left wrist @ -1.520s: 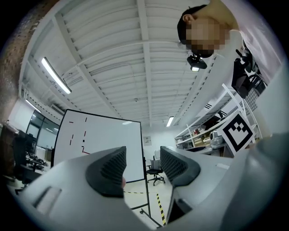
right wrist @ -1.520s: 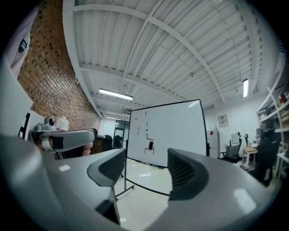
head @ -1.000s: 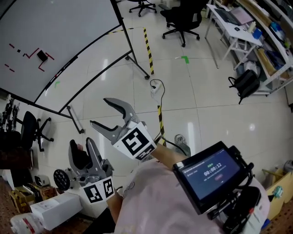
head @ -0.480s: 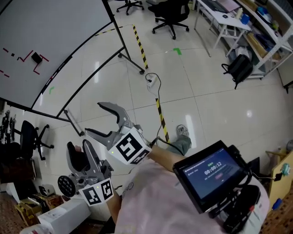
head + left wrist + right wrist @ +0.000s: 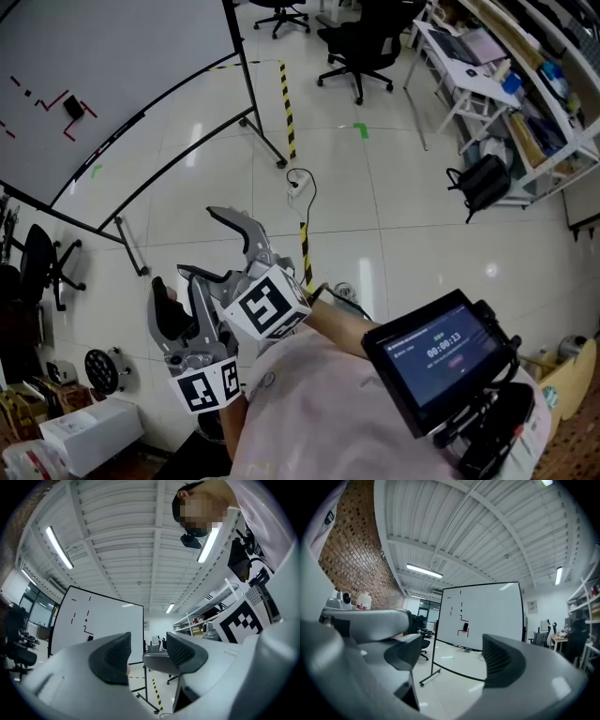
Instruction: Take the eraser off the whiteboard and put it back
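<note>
Your right claw point(image 5: 199, 242) is opening wide with nothing between its jaws. Your left claw point(image 5: 178, 298) stands partly released and holds nothing either. Both are well apart from the whiteboard point(image 5: 131, 56). The eraser point(image 5: 74, 107) sits on the board near its middle, slightly nearer the bottom edge, beside red marks.

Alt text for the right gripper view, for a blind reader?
The right gripper, jaws opening wide with nothing between them, faces a whiteboard across the room. A black eraser sits on the board beside red marks.
</note>
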Demonstrator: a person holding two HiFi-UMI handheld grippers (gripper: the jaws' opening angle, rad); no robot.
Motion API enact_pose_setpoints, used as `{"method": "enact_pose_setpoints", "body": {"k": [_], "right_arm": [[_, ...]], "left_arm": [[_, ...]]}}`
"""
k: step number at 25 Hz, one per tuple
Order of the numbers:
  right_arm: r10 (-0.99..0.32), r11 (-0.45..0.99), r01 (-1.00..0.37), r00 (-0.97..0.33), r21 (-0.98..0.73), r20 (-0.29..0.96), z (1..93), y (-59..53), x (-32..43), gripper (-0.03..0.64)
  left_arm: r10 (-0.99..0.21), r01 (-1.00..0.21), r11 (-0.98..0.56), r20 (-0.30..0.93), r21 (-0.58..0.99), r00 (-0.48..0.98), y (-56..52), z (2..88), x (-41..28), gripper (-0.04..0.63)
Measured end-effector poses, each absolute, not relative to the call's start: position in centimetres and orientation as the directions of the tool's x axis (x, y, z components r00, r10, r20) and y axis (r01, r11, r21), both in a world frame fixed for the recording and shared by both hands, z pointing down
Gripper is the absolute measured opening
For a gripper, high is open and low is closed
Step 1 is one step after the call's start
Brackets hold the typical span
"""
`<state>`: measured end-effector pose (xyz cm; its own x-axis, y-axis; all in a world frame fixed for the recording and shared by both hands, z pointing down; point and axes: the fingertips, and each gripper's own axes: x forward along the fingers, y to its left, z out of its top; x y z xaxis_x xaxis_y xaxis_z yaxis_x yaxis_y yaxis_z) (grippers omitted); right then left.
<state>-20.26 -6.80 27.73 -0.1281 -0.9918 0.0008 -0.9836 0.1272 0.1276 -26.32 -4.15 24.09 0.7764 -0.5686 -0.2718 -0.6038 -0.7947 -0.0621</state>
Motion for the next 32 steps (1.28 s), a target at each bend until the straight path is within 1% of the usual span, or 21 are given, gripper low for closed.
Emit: {"method": "enact_pose_setpoints", "body": {"k": [3,7,10,12,18,22,26,29,32], "right_arm": [[-0.995,0.101,-0.986,-0.103,0.136,-0.008,27.1,-4.7,-13.8,0.398],[-0.999,0.03,-0.992,-0.032,0.127,-0.016,26.8,-1.9,-4.6,0.397],[-1.0,-0.003,-0.994,0.003,0.11,-0.004,27.2,0.7,1.0,0.398],[-1.0,-0.023,-0.995,0.022,0.093,-0.013,26.9,2.9,4.2,0.397],[-0.987,-0.155,-0.987,0.153,0.044,-0.041,25.9,8.3,13.6,0.397],[-0.954,-0.293,-0.956,0.291,0.02,-0.07,25.7,12.7,19.3,0.397],[-0.915,-0.399,-0.917,0.399,-0.015,-0.051,27.7,16.7,23.9,0.394],[-0.858,-0.511,-0.858,0.513,-0.042,-0.031,29.4,19.5,28.3,0.395],[-0.834,-0.552,-0.833,0.552,-0.024,0.01,30.4,20.7,32.1,0.394]], "left_arm": [[-0.567,-0.594,-0.804,-0.258,-0.031,0.782,-2.8,24.0,-20.2,0.224],[-0.584,-0.601,-0.799,-0.226,-0.012,0.78,-1.1,24.4,-12.7,0.224],[-0.614,-0.621,-0.783,-0.184,0.021,0.768,0.7,25.3,-8.3,0.224],[-0.596,-0.602,-0.798,-0.161,0.017,0.786,2.4,25.6,-4.9,0.224],[-0.486,-0.491,-0.871,-0.11,-0.012,0.867,6.4,25.0,5.4,0.224],[-0.373,-0.37,-0.928,-0.086,0.045,0.924,9.1,25.5,11.8,0.219],[-0.275,-0.273,-0.962,-0.091,0.03,0.957,12.3,26.9,16.9,0.19],[-0.158,-0.151,-0.984,-0.074,0.09,0.985,14.2,28.9,21.8,0.19],[-0.103,-0.093,-0.991,-0.105,0.1,0.989,14.9,29.2,26.1,0.19]]}}
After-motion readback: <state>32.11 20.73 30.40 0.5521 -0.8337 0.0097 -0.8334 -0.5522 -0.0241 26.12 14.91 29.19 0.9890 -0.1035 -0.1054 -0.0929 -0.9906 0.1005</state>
